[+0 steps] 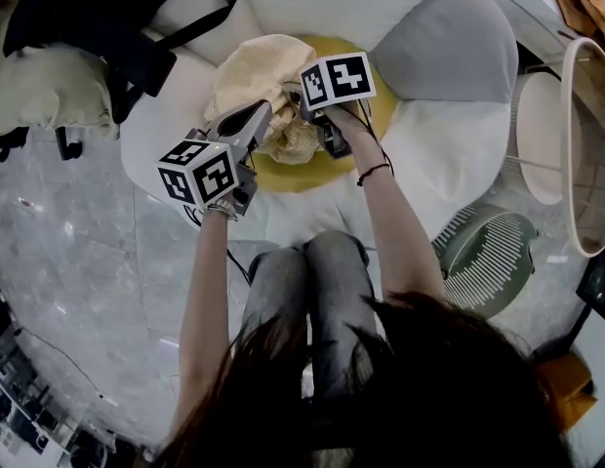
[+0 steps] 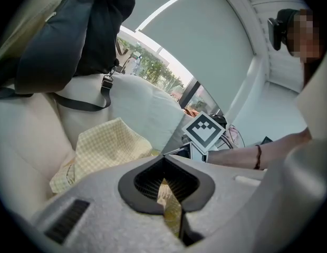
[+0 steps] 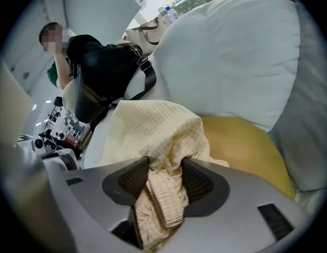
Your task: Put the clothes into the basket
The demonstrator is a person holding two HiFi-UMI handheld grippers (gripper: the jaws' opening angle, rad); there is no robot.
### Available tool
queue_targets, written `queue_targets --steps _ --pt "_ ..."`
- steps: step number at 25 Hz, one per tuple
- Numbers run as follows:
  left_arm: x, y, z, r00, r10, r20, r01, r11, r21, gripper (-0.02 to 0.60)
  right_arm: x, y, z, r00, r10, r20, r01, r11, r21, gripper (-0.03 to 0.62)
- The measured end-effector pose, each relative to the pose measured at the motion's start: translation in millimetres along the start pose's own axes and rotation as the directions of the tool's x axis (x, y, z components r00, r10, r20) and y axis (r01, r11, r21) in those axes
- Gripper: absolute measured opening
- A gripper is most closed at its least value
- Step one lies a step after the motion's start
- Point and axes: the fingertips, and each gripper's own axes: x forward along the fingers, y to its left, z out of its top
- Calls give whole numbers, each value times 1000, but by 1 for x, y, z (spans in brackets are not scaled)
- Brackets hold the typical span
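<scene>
A pale yellow checked garment (image 1: 246, 74) lies bunched on a white sofa, partly over a round yellow cushion (image 1: 317, 172). My left gripper (image 1: 266, 117) reaches into it from the left. In the left gripper view its jaws (image 2: 166, 187) are shut on a thin fold of the garment (image 2: 108, 146). My right gripper (image 1: 317, 135) grips the garment's near right side. In the right gripper view a thick wad of the garment (image 3: 153, 125) fills the gap between the pads of that gripper (image 3: 164, 175) and hangs below them. The yellow cushion (image 3: 242, 146) shows behind.
A white wire basket (image 1: 587, 144) stands on the floor at the far right. A black bag (image 1: 98, 18) with straps rests on the sofa's left, a grey cushion (image 1: 449, 47) on its right. A green slatted round object (image 1: 488, 259) sits on the floor beside my knees.
</scene>
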Motion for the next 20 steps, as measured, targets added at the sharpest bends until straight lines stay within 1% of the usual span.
queue_targets --steps 5,7,9,14,20 --pt "6 4 -1 1000 -3 3 3 1000 1 11 9 -2 -2 999 -35 -41 32 997 -67 107" --pt "8 4 -2 1000 -5 2 5 1000 1 11 9 -2 -2 998 -44 -40 41 996 -74 86" --pt "8 2 -3 1000 -7 0 7 1000 -1 11 6 -2 -1 999 -40 -26 38 998 -58 67" --pt "0 -14 -3 1000 -8 -21 8 1000 -4 11 -16 6 3 999 -17 34 16 1000 15 49" --pt "-20 -37 21 1000 3 -9 -3 1000 -5 11 -56 34 17 996 10 92 -12 1000 20 48"
